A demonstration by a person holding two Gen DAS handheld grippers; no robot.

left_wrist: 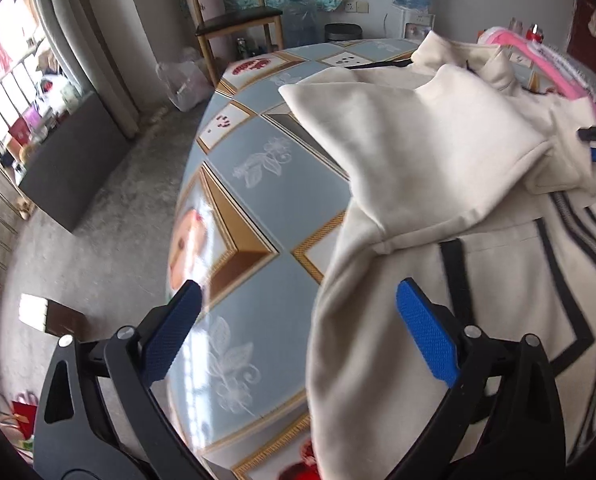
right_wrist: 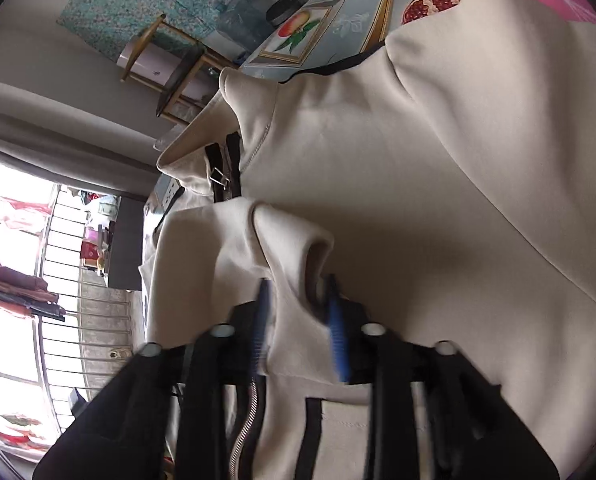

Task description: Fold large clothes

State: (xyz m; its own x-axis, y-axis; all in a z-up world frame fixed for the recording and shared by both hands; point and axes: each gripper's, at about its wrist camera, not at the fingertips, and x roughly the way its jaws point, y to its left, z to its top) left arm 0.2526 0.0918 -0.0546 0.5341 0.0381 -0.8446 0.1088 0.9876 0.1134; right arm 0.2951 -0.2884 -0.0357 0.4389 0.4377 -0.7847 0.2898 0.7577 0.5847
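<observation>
A cream jacket (left_wrist: 438, 152) with black stripes and a metal zipper (right_wrist: 246, 420) lies spread on a table with a blue picture-print cloth (left_wrist: 266, 208). One sleeve (left_wrist: 398, 132) is folded across its chest. My left gripper (left_wrist: 298, 286) stands wide open above the jacket's left edge and the table's rim, with nothing between its fingers. In the right wrist view my right gripper (right_wrist: 298, 284) is partly open. The folded sleeve's cuff (right_wrist: 294, 248) sits loosely between its blue pads (right_wrist: 338, 332). The jacket's collar (right_wrist: 234, 92) lies beyond it.
A pink item (left_wrist: 538, 52) lies on the table behind the jacket. On the floor past the table's left edge are a wooden chair (left_wrist: 234, 20), water bottles (left_wrist: 298, 24), a plastic bag (left_wrist: 182, 80) and a dark cabinet (left_wrist: 66, 168) by a barred window.
</observation>
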